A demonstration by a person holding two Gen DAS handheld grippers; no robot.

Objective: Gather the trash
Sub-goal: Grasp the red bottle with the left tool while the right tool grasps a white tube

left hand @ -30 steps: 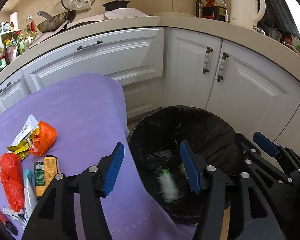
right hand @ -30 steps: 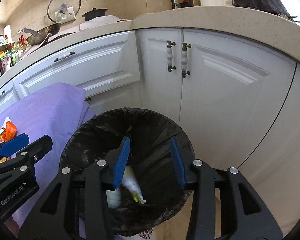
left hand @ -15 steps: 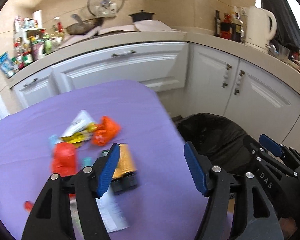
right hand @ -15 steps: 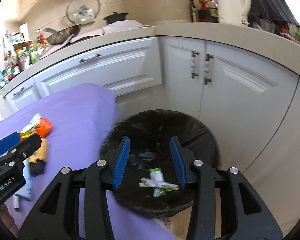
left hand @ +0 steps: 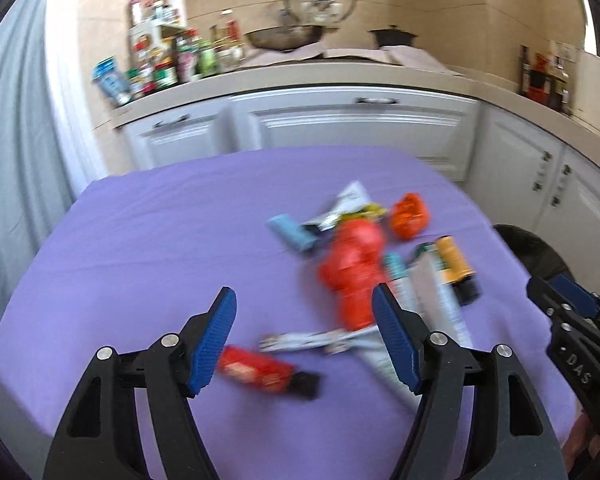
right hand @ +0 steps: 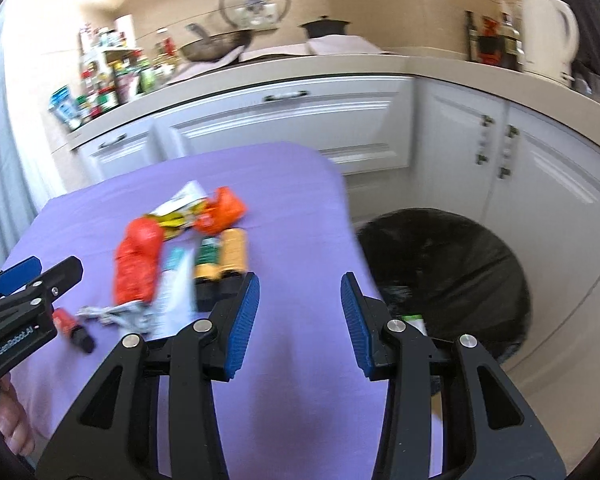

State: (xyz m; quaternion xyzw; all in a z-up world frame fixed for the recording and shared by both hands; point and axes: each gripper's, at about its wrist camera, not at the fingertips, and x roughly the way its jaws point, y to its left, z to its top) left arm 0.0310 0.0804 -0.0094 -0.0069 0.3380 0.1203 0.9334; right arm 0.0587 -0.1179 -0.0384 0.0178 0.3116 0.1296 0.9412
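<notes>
A pile of trash lies on the purple table (left hand: 148,240): a red crumpled bag (left hand: 354,272), an orange wrapper (left hand: 410,216), two small cans (left hand: 454,260), white tubes (left hand: 440,296), a red stick with a black cap (left hand: 260,370). My left gripper (left hand: 304,340) is open and empty, just above the near edge of the pile. My right gripper (right hand: 300,320) is open and empty over the table's right edge, with the pile (right hand: 140,264) to its left. The black-lined bin (right hand: 452,272) stands on the floor to the right, with trash inside.
White kitchen cabinets (right hand: 284,120) run behind the table and bin. The counter holds bottles (left hand: 160,68), a pan (left hand: 284,36) and a kettle (right hand: 548,40). A pale curtain (left hand: 16,160) hangs at the left.
Both grippers have swung left from over the bin to above the table. The left one now faces the trash pile. Both stayed open and empty.
</notes>
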